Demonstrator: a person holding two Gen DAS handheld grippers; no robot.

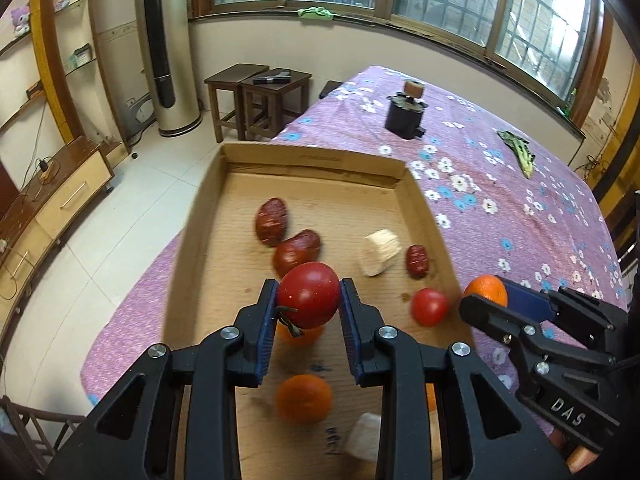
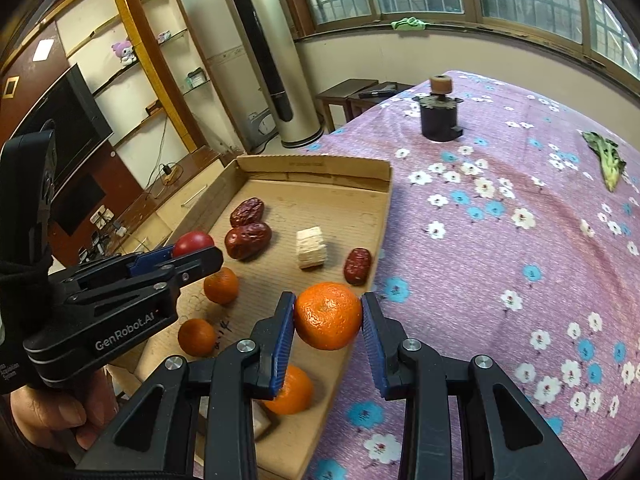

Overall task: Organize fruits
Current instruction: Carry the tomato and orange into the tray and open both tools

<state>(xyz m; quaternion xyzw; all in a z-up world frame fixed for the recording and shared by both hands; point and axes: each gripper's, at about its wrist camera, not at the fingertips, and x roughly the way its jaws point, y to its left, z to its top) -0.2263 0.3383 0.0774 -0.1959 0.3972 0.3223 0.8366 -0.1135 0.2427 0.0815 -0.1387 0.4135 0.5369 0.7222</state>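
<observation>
My left gripper (image 1: 309, 292) is shut on a large red tomato (image 1: 309, 295) and holds it above the cardboard tray (image 1: 312, 159). My right gripper (image 2: 328, 308) is shut on an orange (image 2: 328, 316) over the tray's right rim (image 2: 384, 216). Each gripper shows in the other's view: the right gripper (image 1: 486, 294) at the right, the left gripper (image 2: 194, 248) at the left. In the tray lie three red dates (image 1: 272, 222), a small tomato (image 1: 429, 306), a pale ridged block (image 1: 380, 252) and other oranges (image 2: 221, 285).
The tray rests on a table under a purple floral cloth (image 2: 500, 240). Farther back stand a dark pot with a brown cylinder on top (image 1: 405, 118) and a green vegetable (image 1: 518, 152). White chunks (image 1: 364, 436) lie at the tray's near end. A hand (image 2: 48, 412) grips the left tool.
</observation>
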